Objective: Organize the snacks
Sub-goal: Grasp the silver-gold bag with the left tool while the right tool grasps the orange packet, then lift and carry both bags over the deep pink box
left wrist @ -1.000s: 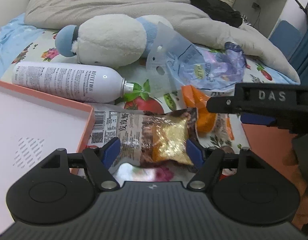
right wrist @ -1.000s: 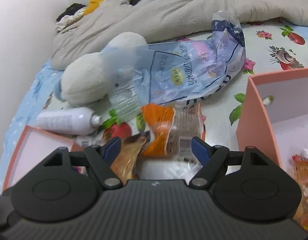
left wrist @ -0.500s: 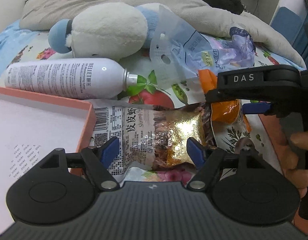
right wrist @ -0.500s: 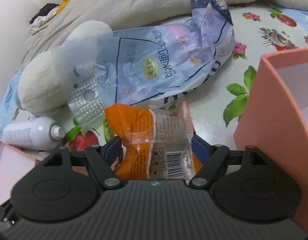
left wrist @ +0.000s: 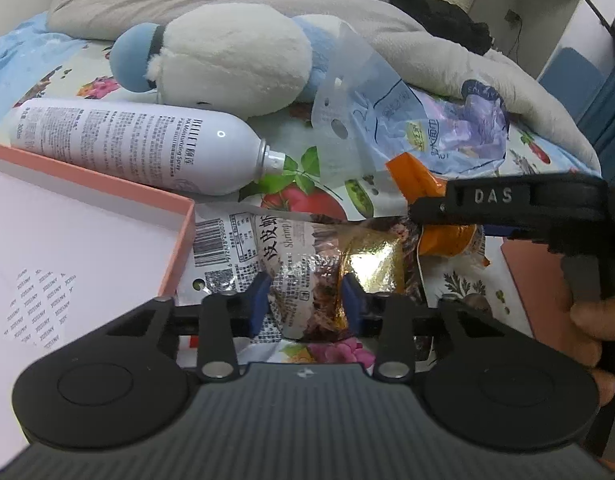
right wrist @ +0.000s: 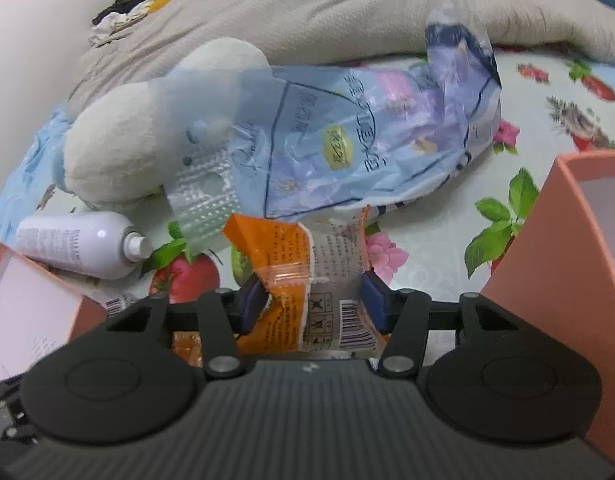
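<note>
My left gripper [left wrist: 305, 302] is shut on a silver and gold shrimp snack packet [left wrist: 307, 256] that lies on the fruit-print bedsheet, just right of an open pink box [left wrist: 87, 216]. My right gripper [right wrist: 313, 300] is shut on an orange snack packet [right wrist: 307, 280] beside a second pink box [right wrist: 547, 248]. In the left wrist view the right gripper's black body [left wrist: 507, 208] sits over that orange packet [left wrist: 419, 184]. A large blue and clear snack bag [right wrist: 367, 144] lies behind both packets.
A white spray bottle [left wrist: 135, 144] lies along the left box's far wall. A white and blue plush toy [left wrist: 227, 52] and a grey blanket [left wrist: 347, 4] fill the back of the bed. A hand [left wrist: 595, 320] holds the right gripper.
Both grippers moved down and forward onto their packets. The jaws of each closed in from open, the left on the shrimp packet, the right on the orange packet.
</note>
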Motion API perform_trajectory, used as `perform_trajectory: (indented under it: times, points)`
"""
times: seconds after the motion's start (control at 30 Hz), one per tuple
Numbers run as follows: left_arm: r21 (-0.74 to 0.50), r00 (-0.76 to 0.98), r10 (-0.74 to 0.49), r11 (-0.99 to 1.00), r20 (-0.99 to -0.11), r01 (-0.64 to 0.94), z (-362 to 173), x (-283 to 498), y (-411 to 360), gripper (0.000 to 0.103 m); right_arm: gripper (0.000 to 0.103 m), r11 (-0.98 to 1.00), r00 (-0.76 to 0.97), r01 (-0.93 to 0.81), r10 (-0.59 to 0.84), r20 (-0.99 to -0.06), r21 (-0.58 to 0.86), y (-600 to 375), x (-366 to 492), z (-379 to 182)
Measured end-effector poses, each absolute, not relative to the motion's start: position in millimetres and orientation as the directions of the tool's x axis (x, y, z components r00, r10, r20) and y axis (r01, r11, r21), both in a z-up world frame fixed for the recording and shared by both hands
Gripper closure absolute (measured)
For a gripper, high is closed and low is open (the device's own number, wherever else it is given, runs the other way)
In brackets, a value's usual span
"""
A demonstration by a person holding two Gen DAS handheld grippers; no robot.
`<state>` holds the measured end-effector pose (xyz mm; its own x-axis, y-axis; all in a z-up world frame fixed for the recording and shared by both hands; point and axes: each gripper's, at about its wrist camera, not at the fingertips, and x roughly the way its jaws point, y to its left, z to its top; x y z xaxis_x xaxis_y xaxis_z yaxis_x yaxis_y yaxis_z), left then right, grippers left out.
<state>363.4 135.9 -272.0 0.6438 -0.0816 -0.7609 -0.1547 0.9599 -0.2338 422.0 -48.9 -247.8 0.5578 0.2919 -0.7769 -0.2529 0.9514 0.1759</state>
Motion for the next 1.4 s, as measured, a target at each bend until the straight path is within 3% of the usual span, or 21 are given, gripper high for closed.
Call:
perform_trajectory:
  times: [0.43,0.87,1.4]
  points:
    - [-0.279,0.626,-0.111,0.944,-0.772,-0.177,-251.3,318.3,128.1,0.069,0.050,0.955,0.621,-0.261,0.279,-0.732,0.143,-67.4,370.0,-204.3]
    - [-0.264,0.665,-0.095,0.951,-0.741,-0.158,-191.1,229.0,100.7,0.068,0.050,0.943,0.669,-0.300,0.315,-0.673,0.143,-101.2,269.7,-138.3]
    - [-0.272,0.683,-0.085,0.947,-0.725,-0.171,-151.9,104.4,67.8,0.068,0.049,0.946,0.696,-0.287,0.315,-0.645,0.153,-158.6,140.3,-113.1]
